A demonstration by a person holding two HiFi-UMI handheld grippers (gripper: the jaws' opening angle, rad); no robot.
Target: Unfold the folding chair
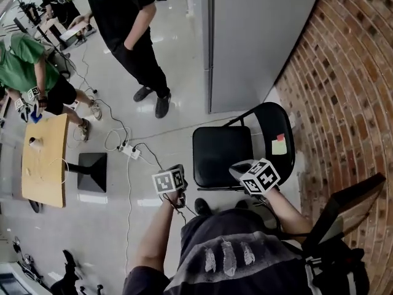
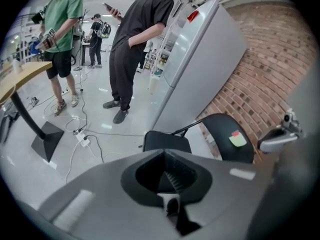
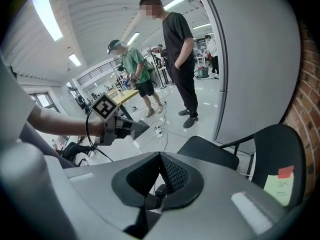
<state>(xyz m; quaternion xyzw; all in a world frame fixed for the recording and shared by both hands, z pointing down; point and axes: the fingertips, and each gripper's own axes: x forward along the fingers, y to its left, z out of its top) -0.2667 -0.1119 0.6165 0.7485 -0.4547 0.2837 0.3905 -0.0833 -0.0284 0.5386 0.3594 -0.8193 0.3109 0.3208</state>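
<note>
Hovering near the chair [image 1: 221,155], both tools empty: left gripper [image 1: 179,169] has its jaws pressed together on nothing, with the seat ahead and slightly right of its tips. Right gripper [image 1: 237,171] is likewise closed on nothing, and the seat's near edge is just ahead of its tips, not touching. The chair stands unfolded, seat down, and the backrest with a sticky note [image 1: 279,145] is ahead-right of the right gripper, beside the brick wall [image 1: 344,91].

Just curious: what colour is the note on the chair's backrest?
The note is pale yellow; clearest in right gripper view.
</note>
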